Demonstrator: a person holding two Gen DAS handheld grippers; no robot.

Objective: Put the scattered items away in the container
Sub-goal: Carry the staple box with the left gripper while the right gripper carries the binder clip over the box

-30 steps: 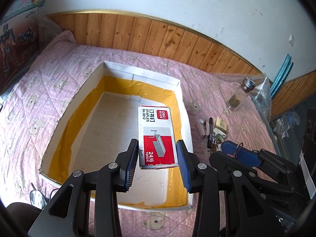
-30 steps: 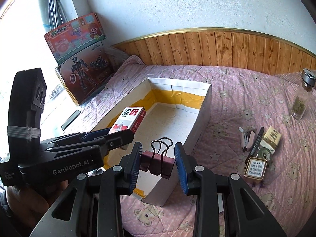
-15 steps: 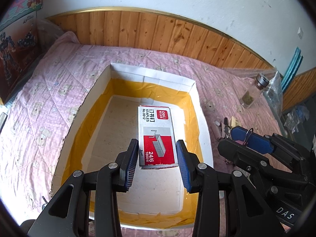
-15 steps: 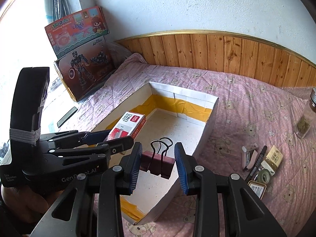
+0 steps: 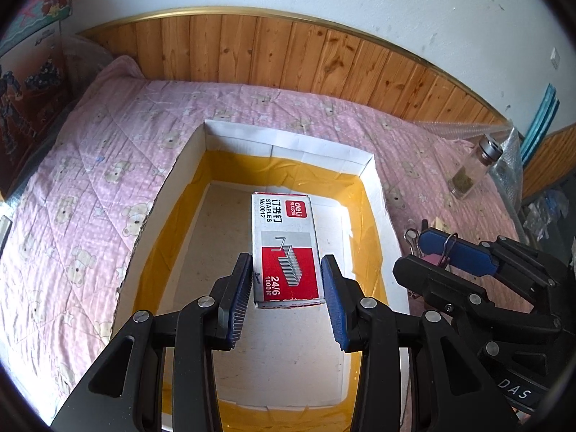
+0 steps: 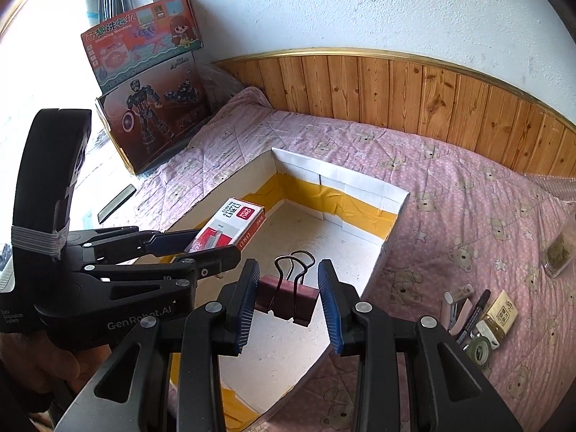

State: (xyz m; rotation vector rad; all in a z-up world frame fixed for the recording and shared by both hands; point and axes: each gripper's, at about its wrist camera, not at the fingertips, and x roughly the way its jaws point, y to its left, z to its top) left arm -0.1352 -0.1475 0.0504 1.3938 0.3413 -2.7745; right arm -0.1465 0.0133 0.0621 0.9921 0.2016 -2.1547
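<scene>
My left gripper (image 5: 286, 297) is shut on a red and white staples box (image 5: 284, 248) and holds it over the inside of the white cardboard box (image 5: 288, 144) with yellow tape. The staples box also shows in the right wrist view (image 6: 234, 225). My right gripper (image 6: 288, 302) is shut on a maroon binder clip (image 6: 288, 297) and holds it above the box's (image 6: 338, 176) near right part. The right gripper also shows at the right of the left wrist view (image 5: 457, 255).
The box sits on a pink bear-print quilt (image 5: 93, 187). Small items lie to its right: a marker (image 6: 475, 313), a tape roll (image 6: 478, 349), a small carton (image 6: 502, 315). A glass bottle (image 5: 471, 169) stands beyond. Toy boxes (image 6: 151, 82) lean at the left.
Both grippers have moved left and forward, from the box's right edge to over its inside, each still holding its item.
</scene>
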